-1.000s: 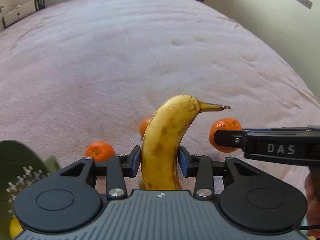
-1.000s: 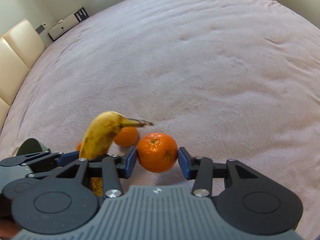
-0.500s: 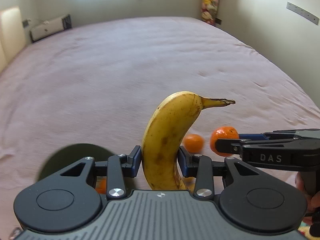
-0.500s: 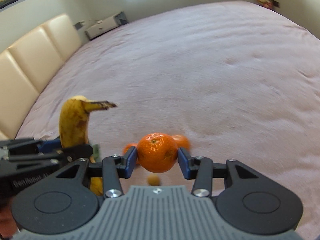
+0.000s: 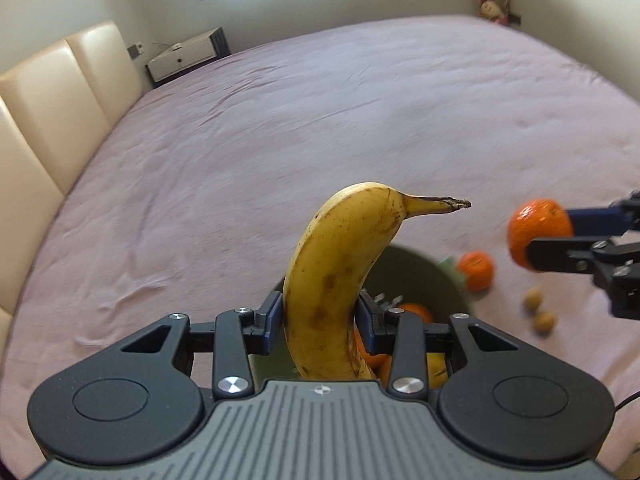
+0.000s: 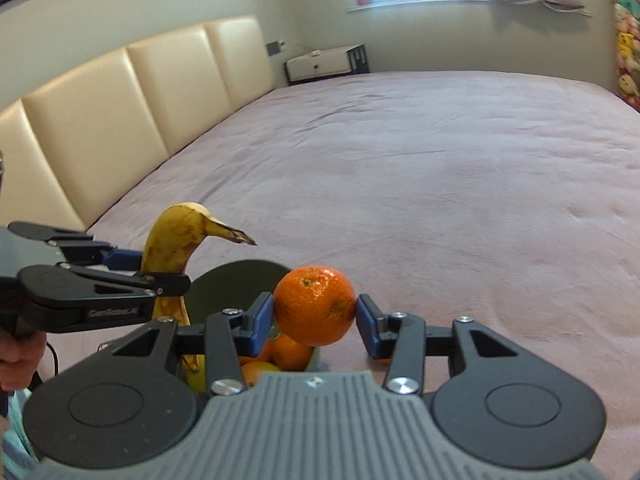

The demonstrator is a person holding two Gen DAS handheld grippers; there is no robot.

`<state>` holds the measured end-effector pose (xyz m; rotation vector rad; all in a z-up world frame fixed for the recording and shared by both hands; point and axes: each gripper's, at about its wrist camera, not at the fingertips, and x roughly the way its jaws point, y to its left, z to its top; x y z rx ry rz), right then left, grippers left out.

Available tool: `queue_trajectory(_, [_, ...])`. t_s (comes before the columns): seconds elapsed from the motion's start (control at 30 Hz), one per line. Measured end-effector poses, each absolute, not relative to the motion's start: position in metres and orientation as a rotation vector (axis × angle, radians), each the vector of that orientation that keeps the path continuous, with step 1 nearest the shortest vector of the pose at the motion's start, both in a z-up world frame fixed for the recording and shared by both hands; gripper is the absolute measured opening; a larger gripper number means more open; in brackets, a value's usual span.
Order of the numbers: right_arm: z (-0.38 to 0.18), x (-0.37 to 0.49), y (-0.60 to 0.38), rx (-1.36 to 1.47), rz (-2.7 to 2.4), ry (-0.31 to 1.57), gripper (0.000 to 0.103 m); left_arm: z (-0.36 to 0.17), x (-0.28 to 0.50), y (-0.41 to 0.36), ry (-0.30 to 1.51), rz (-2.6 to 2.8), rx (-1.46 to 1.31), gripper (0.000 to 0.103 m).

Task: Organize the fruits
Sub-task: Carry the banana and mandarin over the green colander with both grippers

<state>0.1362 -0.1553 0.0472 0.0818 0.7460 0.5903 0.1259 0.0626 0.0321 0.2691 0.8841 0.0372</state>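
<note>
My left gripper (image 5: 320, 320) is shut on a spotted yellow banana (image 5: 340, 272), which stands upright with its stem pointing right, above a dark green bowl (image 5: 432, 276). Inside the bowl lie oranges (image 5: 416, 310). My right gripper (image 6: 315, 316) is shut on an orange (image 6: 315, 304), held over the same bowl (image 6: 236, 280), which has more oranges (image 6: 288, 350) in it. In the left wrist view the right gripper (image 5: 548, 236) and its orange (image 5: 538, 232) hang at the right. In the right wrist view the left gripper (image 6: 160, 272) holds the banana (image 6: 172, 248) at the left.
A loose orange (image 5: 476, 270) and two small brown nuts (image 5: 538, 312) lie on the pink bedspread (image 5: 320, 120) right of the bowl. A cream padded headboard (image 6: 120, 120) runs along the left. A white nightstand (image 6: 324, 64) stands at the far wall. A hand (image 6: 16, 356) grips the left tool.
Both grippers have risen and swung left with their fruit, now over the green bowl. The views have tilted up, bringing in the headboard and window. The grips are unchanged.
</note>
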Motion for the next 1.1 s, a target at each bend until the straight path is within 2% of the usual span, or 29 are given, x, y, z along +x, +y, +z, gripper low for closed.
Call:
queue_trajectory(0.47, [0.024, 0.152, -0.098, -0.028, 0.644, 0.811, 0.043, -0.009, 0.146, 0.059, 0.940, 0.079, 0.425, 0.044])
queue_trajectory(1.1, [-0.006, 0.176, -0.061, -0.231, 0.741, 0.839, 0.043, -0.038, 0.172, 0.091, 1.004, 0.118, 0.275, 0.044])
